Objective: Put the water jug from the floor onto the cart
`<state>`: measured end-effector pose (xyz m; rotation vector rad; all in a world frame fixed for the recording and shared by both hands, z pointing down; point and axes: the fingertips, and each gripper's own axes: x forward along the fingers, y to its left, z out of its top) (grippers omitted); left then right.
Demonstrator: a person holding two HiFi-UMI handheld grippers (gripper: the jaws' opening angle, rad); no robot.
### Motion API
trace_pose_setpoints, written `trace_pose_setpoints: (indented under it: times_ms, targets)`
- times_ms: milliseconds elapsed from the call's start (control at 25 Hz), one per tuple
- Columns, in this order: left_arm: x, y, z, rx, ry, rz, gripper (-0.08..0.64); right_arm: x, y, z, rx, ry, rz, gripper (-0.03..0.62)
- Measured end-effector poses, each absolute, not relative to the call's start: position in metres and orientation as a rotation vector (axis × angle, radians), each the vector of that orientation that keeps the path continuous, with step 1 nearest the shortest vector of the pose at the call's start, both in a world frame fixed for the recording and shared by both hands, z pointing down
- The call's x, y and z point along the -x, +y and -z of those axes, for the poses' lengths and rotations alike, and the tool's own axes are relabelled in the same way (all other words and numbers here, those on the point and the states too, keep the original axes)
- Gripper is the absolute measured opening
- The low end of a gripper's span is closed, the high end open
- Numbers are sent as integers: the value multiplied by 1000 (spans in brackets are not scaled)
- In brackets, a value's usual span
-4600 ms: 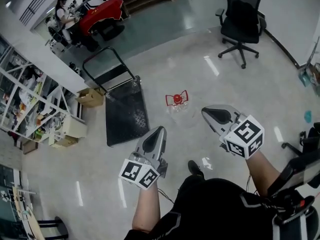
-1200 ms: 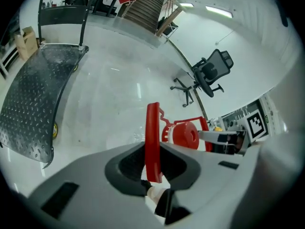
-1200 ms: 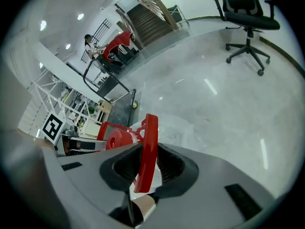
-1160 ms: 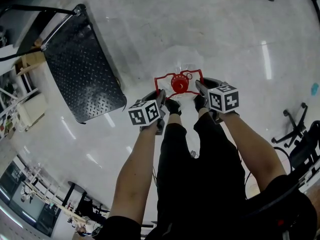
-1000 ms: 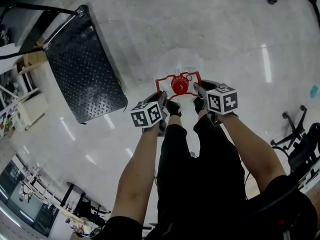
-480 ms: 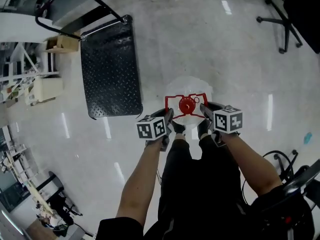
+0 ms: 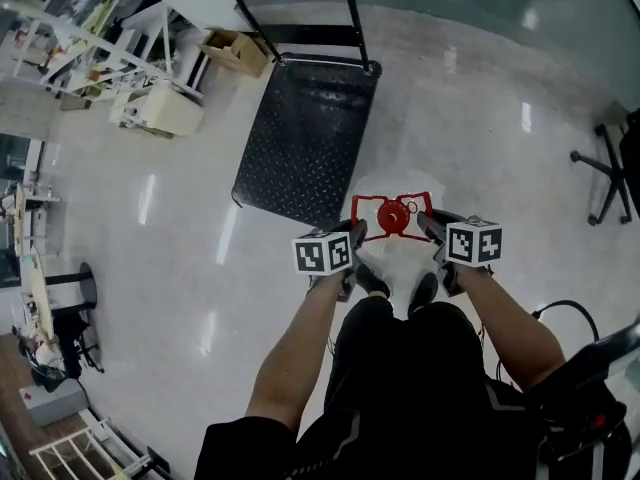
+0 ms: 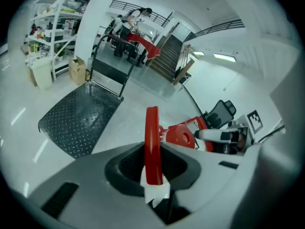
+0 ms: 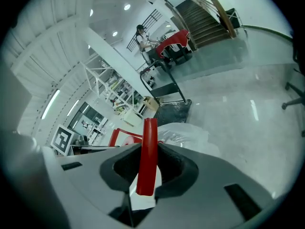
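Item: water jug (image 7: 401, 265), a clear body topped by a red cap (image 7: 392, 215) and a red carrying frame (image 7: 390, 200); we hold it in front of the feet, and we judge it to hang clear of the floor (image 7: 150, 268), not yet on the cart (image 7: 305, 138). Left tongs (image 7: 355, 230): closed on the frame's left-hand bar, which stands upright between the pads in the left gripper view. Right tongs (image 7: 430, 223): likewise clamped on the right-hand bar, with the clear body showing just past the jaws in the right gripper view. The two tongs face each other across the cap, and so share the load. The cart is a flat platform with a black diamond-plate deck and a tubular push handle (image 7: 357, 23) at its far end. Bearing, in the head view: the deck's middle lies at about 10 to 11 o'clock from the cap, with the deck's near corner just beside the left tongs. The deck's long axis runs from about 7 o'clock up to 1 o'clock, with the handle at the 1 o'clock end. The left hand is the nearer to the cart, so we judge that the carry must go up and leftward, left side leading. Surroundings: a cardboard box (image 7: 238, 51) near the cart's far left side, and an office chair (image 7: 610, 173) well apart at 3 o'clock.
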<state>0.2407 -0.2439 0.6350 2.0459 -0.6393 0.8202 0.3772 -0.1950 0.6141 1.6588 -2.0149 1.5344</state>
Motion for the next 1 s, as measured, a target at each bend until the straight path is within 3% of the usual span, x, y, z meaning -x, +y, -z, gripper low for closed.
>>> trace_pose_setpoints:
  times_ms: [360,1000]
  targets:
    - [-128,-339,-579,-2091,-756,-701,67,-265,-306,-564,-1537,-2110,-1465,81]
    - [45,-489,-562,-1946,-1032,-553,67,-91,-495,-545,-1181,-2261,-1369,83]
